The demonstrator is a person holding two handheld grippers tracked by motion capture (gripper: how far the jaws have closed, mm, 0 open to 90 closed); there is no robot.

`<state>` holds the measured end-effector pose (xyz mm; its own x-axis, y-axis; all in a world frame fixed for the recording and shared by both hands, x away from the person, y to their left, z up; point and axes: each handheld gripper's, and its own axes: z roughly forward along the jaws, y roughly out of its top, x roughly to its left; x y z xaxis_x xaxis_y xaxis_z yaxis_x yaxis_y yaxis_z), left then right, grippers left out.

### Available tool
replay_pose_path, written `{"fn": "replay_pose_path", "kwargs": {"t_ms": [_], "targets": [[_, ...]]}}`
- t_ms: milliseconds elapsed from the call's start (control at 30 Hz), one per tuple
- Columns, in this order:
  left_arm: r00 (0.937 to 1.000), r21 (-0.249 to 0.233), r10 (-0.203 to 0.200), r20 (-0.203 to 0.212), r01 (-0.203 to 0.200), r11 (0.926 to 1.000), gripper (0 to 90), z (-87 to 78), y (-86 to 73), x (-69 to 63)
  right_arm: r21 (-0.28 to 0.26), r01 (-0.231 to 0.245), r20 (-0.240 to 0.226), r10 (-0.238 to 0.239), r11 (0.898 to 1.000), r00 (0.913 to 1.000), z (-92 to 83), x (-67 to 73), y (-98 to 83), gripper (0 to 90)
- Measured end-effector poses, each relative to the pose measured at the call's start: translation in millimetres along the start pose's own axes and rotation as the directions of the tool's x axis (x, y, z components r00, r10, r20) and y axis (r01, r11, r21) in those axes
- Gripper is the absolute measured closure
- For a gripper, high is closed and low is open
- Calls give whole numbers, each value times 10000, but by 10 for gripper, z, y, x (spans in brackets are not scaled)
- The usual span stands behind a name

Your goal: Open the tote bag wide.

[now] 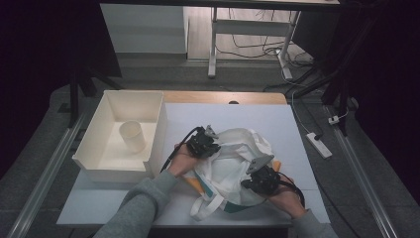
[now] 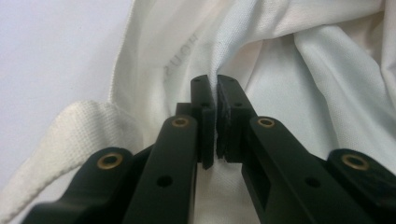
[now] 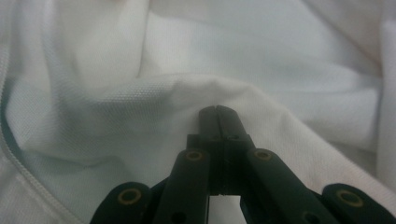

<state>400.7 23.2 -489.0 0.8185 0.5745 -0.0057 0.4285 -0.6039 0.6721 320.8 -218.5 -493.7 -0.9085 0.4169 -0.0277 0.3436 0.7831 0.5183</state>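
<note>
From above, a person's two hands each hold a black gripper against a crumpled white cloth bag (image 1: pixel 233 161) lying on a white table (image 1: pixel 257 116), the left gripper (image 1: pixel 202 144) at the bag's upper left edge and the right gripper (image 1: pixel 261 179) on its lower right part, while a white cup (image 1: pixel 131 135) stands in a white bin (image 1: pixel 99 148) to the left. In the left gripper view, the jaws are clenched on a thin fold of the bag's fabric (image 2: pixel 299 60), with a woven strap (image 2: pixel 60 140) beside them. In the right gripper view, the jaws are pressed fully together at a ridge of the cloth (image 3: pixel 196 93); whether they pinch any fabric cannot be told.
</note>
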Motion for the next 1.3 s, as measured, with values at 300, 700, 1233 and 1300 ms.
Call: {"fn": "replay_pose_path", "kwargs": {"t_ms": [300, 700, 1233, 1300], "targets": [[10000, -1, 7, -23, -7, 10000, 847, 6, 3, -6, -1256, -45, 733, 138, 9921, 9972, -260, 2, 97, 892], [9994, -197, -271, -201, 267, 9995, 855, 1, -12, 25, 818, -949, 710, 891, 9921, 9935, 131, -169, 245, 895], [9983, -163, -435, -392, 429, 9989, 860, 32, -32, 74, 1069, -517, 147, 504, 9929, 9986, -31, 255, -127, 897], [9985, -156, -421, -362, 415, 9990, 860, 25, -30, 67, 891, -658, -20, 662, 9938, 9978, -30, 226, -142, 896]]}}
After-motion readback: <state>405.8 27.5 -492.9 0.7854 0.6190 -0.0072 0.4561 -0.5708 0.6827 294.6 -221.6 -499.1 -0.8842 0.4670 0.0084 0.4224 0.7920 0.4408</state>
